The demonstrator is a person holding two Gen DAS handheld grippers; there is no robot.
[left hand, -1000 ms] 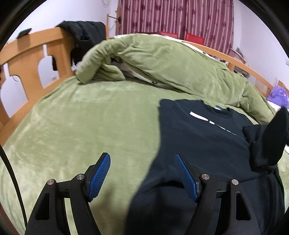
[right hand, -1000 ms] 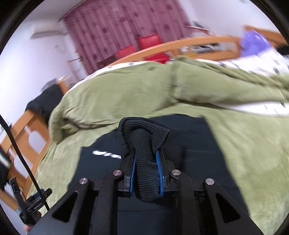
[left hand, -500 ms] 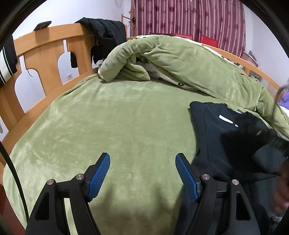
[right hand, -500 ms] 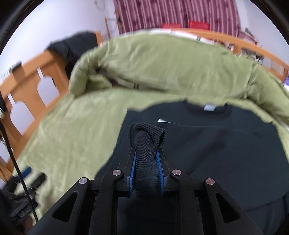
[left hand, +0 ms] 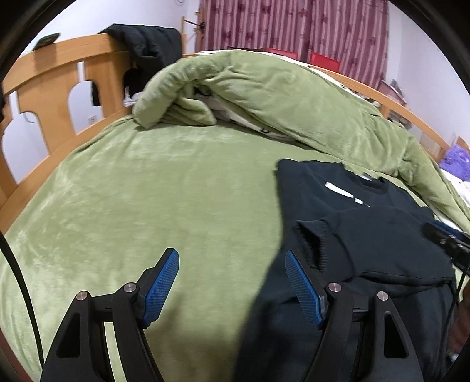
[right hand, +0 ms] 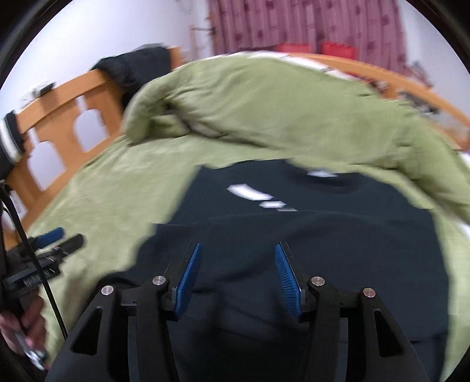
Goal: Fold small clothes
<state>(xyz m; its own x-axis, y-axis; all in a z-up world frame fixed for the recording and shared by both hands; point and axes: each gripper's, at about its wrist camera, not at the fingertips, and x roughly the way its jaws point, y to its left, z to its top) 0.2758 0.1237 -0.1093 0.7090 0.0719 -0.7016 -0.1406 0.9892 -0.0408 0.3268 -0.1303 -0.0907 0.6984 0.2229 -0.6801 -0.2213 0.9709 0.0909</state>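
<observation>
A black sweatshirt (left hand: 364,235) lies spread on the green bed cover (left hand: 152,199), toward the right side of the bed, its neck hole pointing at the bunched green duvet (left hand: 279,97) heaped along the far edge. One sleeve (left hand: 337,235) is laid across the chest, its ribbed cuff ending near the garment's left edge, just below a white printed mark. The left tool (left hand: 232,282) hangs over the bed with its blue pads wide apart and nothing between them; one pad sits above bare cover, the other above the sweatshirt's edge. The right tool (right hand: 238,276) hovers over the middle of the sweatshirt (right hand: 323,235), also spread wide and empty. A dark jacket (left hand: 147,44) is draped over the wooden bed rail (left hand: 58,73) at the far left corner, with striped curtains (left hand: 293,26) behind.
</observation>
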